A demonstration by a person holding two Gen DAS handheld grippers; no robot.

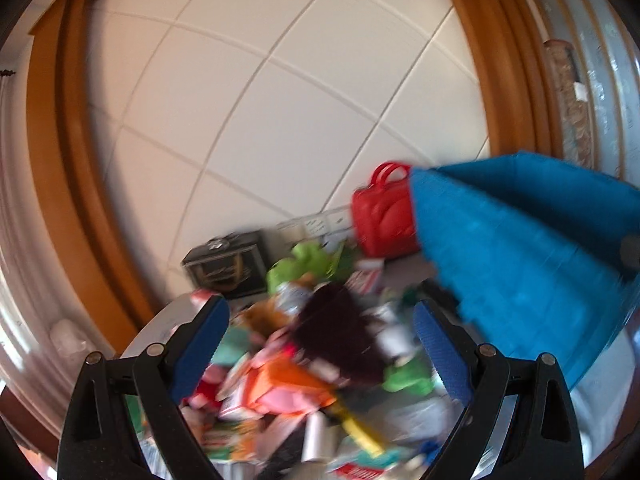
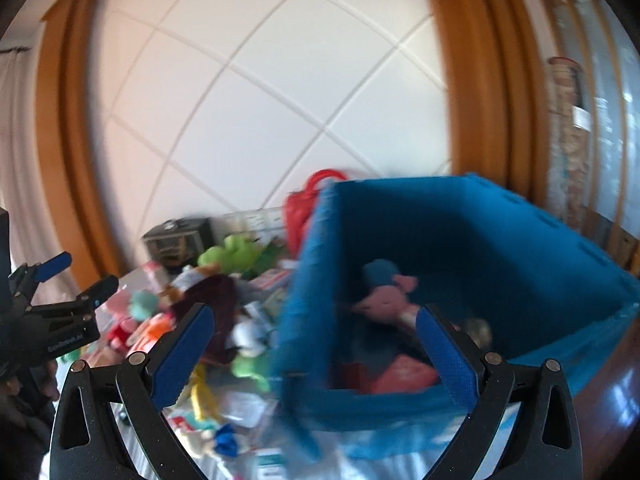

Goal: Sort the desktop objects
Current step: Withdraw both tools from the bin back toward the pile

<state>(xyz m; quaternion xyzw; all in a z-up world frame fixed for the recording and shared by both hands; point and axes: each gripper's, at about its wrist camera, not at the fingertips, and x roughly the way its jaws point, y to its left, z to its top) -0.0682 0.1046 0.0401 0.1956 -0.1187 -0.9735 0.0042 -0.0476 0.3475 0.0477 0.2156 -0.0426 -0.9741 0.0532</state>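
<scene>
The left claw (image 1: pixel 322 344) is spread wide with nothing between its blue pads, poised over a blurred heap of toys and packets (image 1: pixel 304 372) on the tabletop (image 1: pixel 600 396). The right claw (image 2: pixel 314 352) is likewise spread and empty, just in front of a blue fabric bin (image 2: pixel 500 248) to the right of the heap. A pink plush (image 2: pixel 386 300) lies inside the bin. Farther back stand a green plush (image 1: pixel 296 264), a red toy bag (image 1: pixel 382 216) and a black box (image 1: pixel 228 264) near the wall.
</scene>
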